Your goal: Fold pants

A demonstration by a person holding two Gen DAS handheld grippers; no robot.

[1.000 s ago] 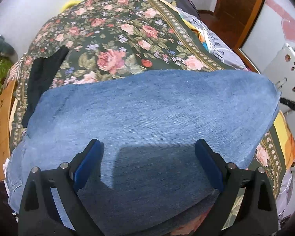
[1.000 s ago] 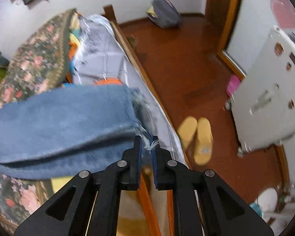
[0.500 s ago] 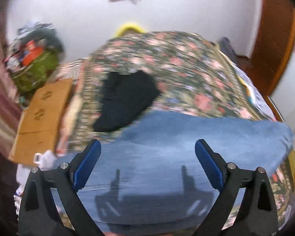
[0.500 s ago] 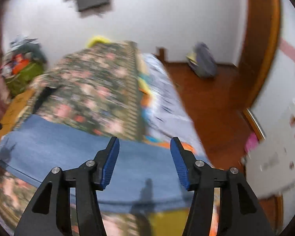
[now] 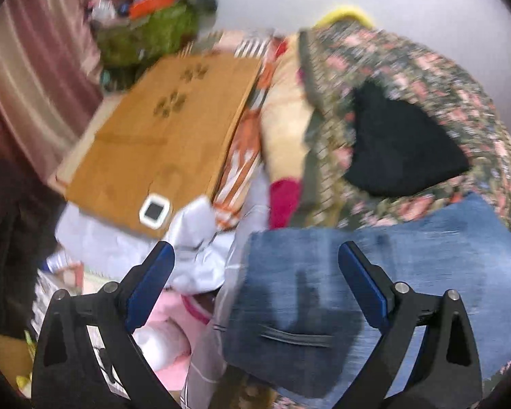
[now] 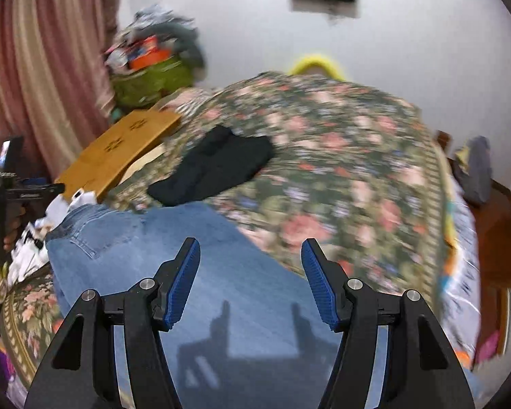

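Pants (image 6: 146, 248): one blue denim pair lies flat on my floral quilt (image 6: 340, 156), beside one black garment (image 6: 218, 167). My left claw (image 5: 255, 266) gapes empty; my right claw (image 6: 250, 259) is opening, empty.

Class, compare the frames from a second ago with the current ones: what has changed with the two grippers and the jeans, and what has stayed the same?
The right gripper, a second ago pinched shut on the frayed hem of the jeans, has let go; its jaws are opening with nothing between them. Both views have swung from the bed's floor side toward the curtain side. The left gripper stays open and empty. The jeans remain folded on the floral bedspread, the black garment beyond them.
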